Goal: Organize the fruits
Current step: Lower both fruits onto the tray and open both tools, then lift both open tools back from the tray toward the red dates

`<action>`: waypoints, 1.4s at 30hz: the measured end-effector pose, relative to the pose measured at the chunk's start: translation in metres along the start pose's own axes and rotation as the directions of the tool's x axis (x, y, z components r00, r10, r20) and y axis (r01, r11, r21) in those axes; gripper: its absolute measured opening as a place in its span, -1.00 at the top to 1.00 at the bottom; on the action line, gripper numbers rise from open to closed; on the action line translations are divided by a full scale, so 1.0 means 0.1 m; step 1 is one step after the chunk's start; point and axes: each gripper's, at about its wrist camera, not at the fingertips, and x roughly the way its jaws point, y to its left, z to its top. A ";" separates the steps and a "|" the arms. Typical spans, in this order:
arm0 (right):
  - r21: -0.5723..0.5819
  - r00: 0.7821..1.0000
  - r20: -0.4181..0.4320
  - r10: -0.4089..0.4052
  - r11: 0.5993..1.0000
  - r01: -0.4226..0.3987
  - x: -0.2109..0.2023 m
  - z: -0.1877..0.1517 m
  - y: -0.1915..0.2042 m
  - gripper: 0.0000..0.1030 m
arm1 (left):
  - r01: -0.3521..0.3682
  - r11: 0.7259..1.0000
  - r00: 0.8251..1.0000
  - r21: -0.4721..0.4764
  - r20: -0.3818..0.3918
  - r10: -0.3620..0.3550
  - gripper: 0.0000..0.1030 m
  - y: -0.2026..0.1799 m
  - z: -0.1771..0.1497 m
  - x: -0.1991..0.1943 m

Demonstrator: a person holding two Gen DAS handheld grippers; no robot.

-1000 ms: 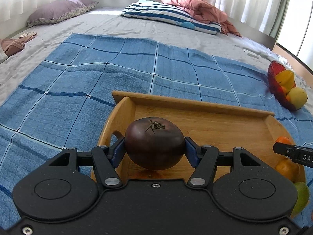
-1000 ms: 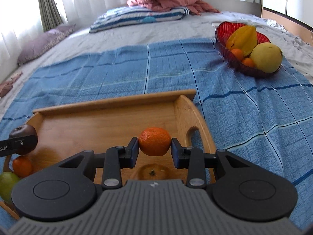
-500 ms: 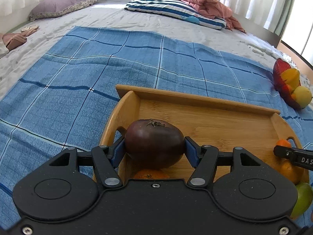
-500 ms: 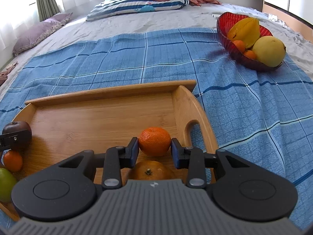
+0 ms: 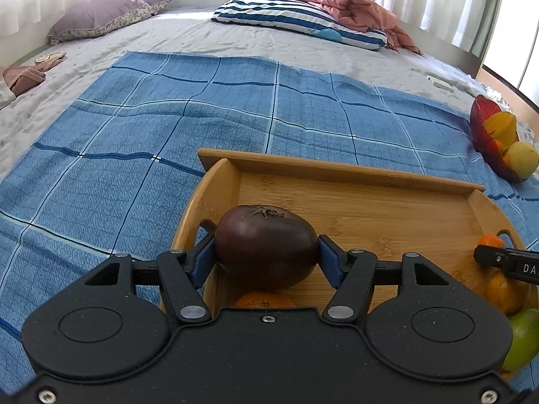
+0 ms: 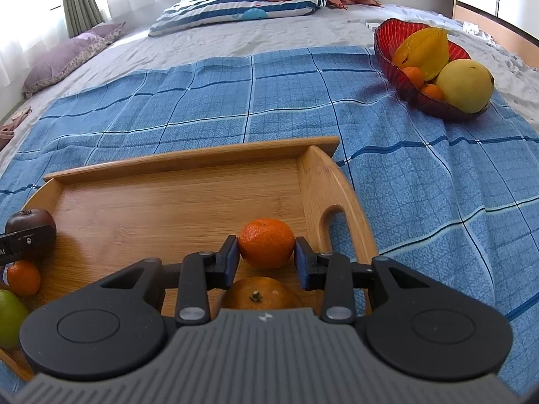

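My left gripper (image 5: 266,257) is shut on a dark purple tomato (image 5: 266,244), held above the left end of the wooden tray (image 5: 353,171). An orange (image 5: 264,301) lies on the tray just under it. My right gripper (image 6: 266,257) is shut on a small mandarin (image 6: 266,242) above the right end of the tray (image 6: 188,158), with another orange (image 6: 259,294) below it. The tomato also shows in the right wrist view (image 6: 32,230). A green fruit (image 6: 10,314) and a small orange (image 6: 23,276) lie at the tray's near left.
A red glass bowl (image 6: 387,47) with a starfruit, a yellow fruit and small oranges stands on the blue checked cloth (image 6: 269,91) to the far right. It also shows in the left wrist view (image 5: 481,124). Pillows (image 5: 296,17) lie at the bed's far end.
Both grippers have tilted or lowered slightly toward the tray while keeping hold of their fruit. The oranges beneath them show more. Nothing was let go.
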 end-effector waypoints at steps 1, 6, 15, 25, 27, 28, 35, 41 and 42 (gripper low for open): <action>0.003 1.000 -0.001 0.002 1.000 -0.002 0.00 0.00 0.00 0.07 | 0.000 1.000 1.000 -0.001 0.000 0.000 -0.20 0.00 0.00 0.00; 0.026 1.000 -0.006 0.024 0.999 -0.024 -0.01 0.00 -0.05 -0.29 | 0.011 1.000 1.000 -0.009 0.025 -0.011 -0.51 0.01 0.00 -0.06; 0.039 0.997 0.065 0.050 0.998 -0.053 -0.20 -0.04 -0.08 -0.63 | 0.002 0.999 0.995 0.043 0.099 -0.006 -0.88 -0.08 -0.01 -0.33; -0.019 0.976 0.208 0.058 0.998 -0.056 -0.65 -0.22 -0.03 -0.79 | 0.032 0.996 0.985 0.080 0.165 -0.045 -0.99 -0.15 -0.21 -0.78; -0.023 0.971 0.231 0.060 0.998 -0.056 -0.73 -0.27 -0.03 -0.79 | 0.040 0.995 0.983 0.090 0.173 -0.055 -0.99 -0.17 -0.27 -0.88; -0.025 0.969 0.239 0.060 0.998 -0.055 -0.76 -0.29 -0.03 -0.79 | 0.044 0.995 0.983 0.093 0.175 -0.060 -0.99 -0.19 -0.31 -0.93; -0.048 0.949 0.308 0.066 0.997 -0.054 -1.03 -0.53 0.02 -0.93 | 0.070 0.991 0.979 0.115 0.183 -0.090 -0.99 -0.25 -0.55 -1.19; -0.091 0.930 0.363 0.065 0.995 -0.034 -1.22 -0.76 0.09 -1.00 | 0.087 0.987 0.974 0.137 0.195 -0.113 -0.99 -0.29 -0.79 -1.37; -0.098 0.928 0.368 0.063 0.995 -0.029 -1.24 -0.80 0.10 -1.00 | 0.088 0.986 0.974 0.140 0.196 -0.115 -0.99 -0.29 -0.83 -1.39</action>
